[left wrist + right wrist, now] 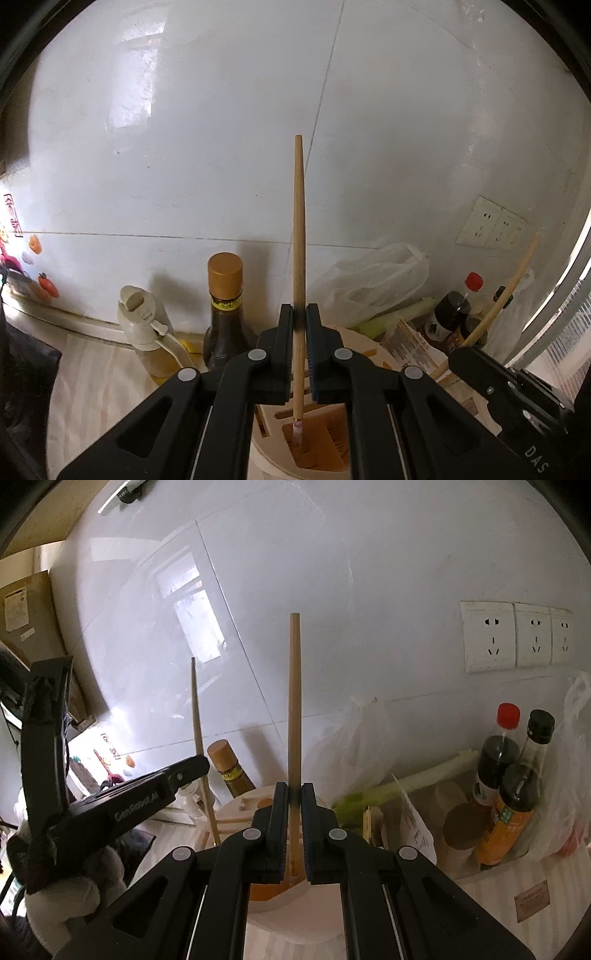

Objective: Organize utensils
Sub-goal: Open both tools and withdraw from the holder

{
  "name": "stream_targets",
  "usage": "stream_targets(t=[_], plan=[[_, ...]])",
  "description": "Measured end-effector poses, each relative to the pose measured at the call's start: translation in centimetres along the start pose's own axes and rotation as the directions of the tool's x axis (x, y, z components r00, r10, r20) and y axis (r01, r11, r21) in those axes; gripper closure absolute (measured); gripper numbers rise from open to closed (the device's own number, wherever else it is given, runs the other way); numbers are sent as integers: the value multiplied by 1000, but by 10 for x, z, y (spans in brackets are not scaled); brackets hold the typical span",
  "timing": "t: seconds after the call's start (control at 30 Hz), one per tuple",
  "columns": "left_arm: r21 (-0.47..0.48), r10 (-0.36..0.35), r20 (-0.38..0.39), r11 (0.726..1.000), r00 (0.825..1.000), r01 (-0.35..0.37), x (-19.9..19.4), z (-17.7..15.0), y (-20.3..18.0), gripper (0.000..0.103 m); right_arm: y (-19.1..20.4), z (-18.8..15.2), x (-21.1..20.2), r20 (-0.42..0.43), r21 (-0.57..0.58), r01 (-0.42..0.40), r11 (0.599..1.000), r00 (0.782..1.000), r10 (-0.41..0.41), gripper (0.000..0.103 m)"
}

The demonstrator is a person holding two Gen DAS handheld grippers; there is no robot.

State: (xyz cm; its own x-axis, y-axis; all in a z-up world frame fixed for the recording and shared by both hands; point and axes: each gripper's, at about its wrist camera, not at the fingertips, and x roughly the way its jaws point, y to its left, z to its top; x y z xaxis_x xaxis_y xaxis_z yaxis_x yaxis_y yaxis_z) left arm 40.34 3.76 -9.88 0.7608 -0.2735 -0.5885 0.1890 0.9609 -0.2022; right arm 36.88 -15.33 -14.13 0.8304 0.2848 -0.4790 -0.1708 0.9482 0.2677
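My left gripper (pixel 299 314) is shut on a wooden chopstick (pixel 299 229) held upright, its lower tip inside a slot of the round wooden utensil holder (pixel 273 454) below. My right gripper (pixel 294 792) is shut on a second wooden chopstick (pixel 294 701), also upright, its lower end over the same holder (pixel 291 919). The right gripper (pixel 517 391) with its chopstick (pixel 506 295) shows at the right of the left wrist view. The left gripper (pixel 122 805) and its chopstick (pixel 199 738) show at the left of the right wrist view.
A white tiled wall (pixel 221 110) stands close behind. A gold-capped dark bottle (pixel 225 310) and a white dispenser bottle (pixel 144 332) stand left of the holder. Plastic bags (pixel 354 746), green stalks (pixel 417 782), sauce bottles (pixel 517 775) and wall sockets (pixel 517 638) are at the right.
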Motion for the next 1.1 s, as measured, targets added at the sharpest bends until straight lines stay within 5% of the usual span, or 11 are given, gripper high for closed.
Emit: stream_targets(t=[0.23,0.33,0.37,0.4,0.53,0.6,0.73,0.87,1.1], plan=[[-32,-15,-11,999,1000,14,-17,1,5,95,1,-1,-4,-72,-8,-39,999,997,38,95],[-45,8,-2,999,1000,-9,-34,3,7,60,0,0,-12,-88,-1,-48,999,995,48,90],[-49,20,7,999,1000,-19,-40,4,8,33,-1,1,-17,-88,4,-55,999,995,55,83],[-56,35,25,998,999,-33,-48,4,9,18,-1,1,-19,-87,5,-56,998,995,56,78],[-48,84,49,995,995,-82,-72,5,9,14,-1,6,-30,-96,1,-51,999,994,51,54],[-41,128,18,991,992,-127,-79,2,9,0,1,6,-34,-118,-14,-20,1000,993,18,43],[-48,182,-33,982,983,-183,-89,-14,12,0,8,5,-37,-192,-58,82,995,977,-91,4],[-52,284,-81,956,956,-288,-94,-30,13,0,12,5,-45,-205,-84,145,986,966,-159,0],[-68,288,-130,952,949,-298,-115,-39,2,0,13,11,-72,-223,-57,146,988,963,-155,0]])
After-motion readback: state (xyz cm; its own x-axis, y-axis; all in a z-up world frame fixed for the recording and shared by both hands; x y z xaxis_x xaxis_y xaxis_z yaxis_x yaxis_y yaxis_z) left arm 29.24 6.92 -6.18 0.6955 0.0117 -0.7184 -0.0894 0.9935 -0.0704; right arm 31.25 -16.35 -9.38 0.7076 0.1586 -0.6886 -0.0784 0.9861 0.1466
